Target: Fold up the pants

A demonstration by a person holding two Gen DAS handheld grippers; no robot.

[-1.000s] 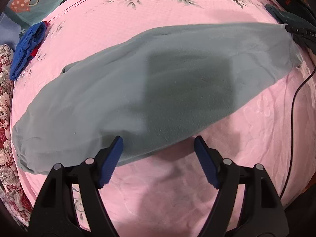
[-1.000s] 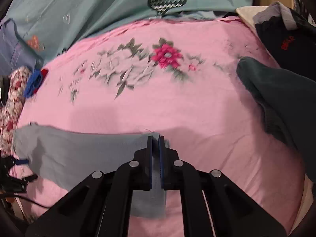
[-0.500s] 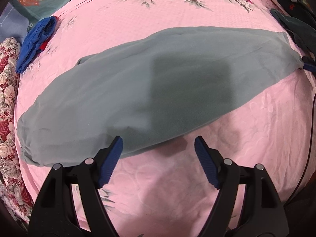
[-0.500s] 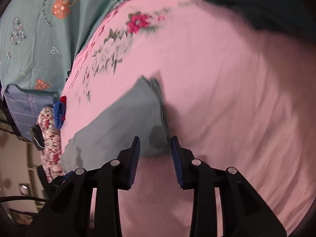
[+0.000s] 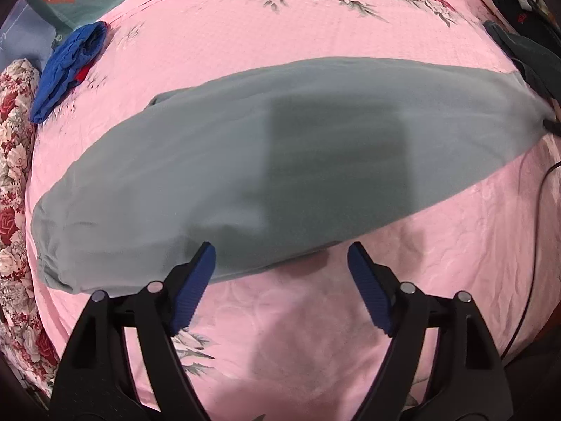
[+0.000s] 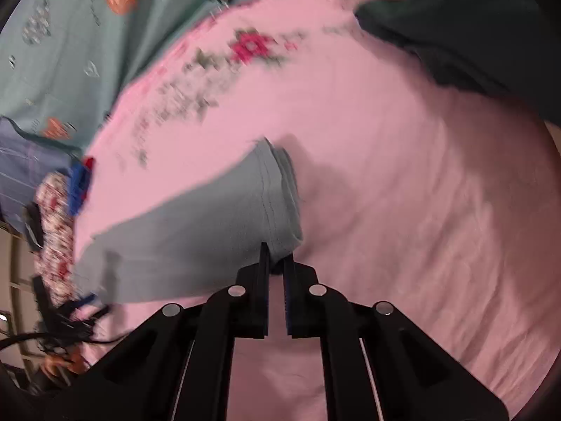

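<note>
the grey pants lie stretched across the pink bed. the left hand-held gripper gapes wide at their near edge, while the right hand-held gripper pinches the hem.

The grey-green pants lie flat and smooth, stretched lengthwise across the pink bed. One hemmed end is lifted slightly.

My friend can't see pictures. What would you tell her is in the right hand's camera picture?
The right gripper is pinched shut on the hem end of the grey pants, which stretch away to the left across a pink flowered bedspread. A dark green garment lies at the top right. The picture is a bit blurry.
</note>
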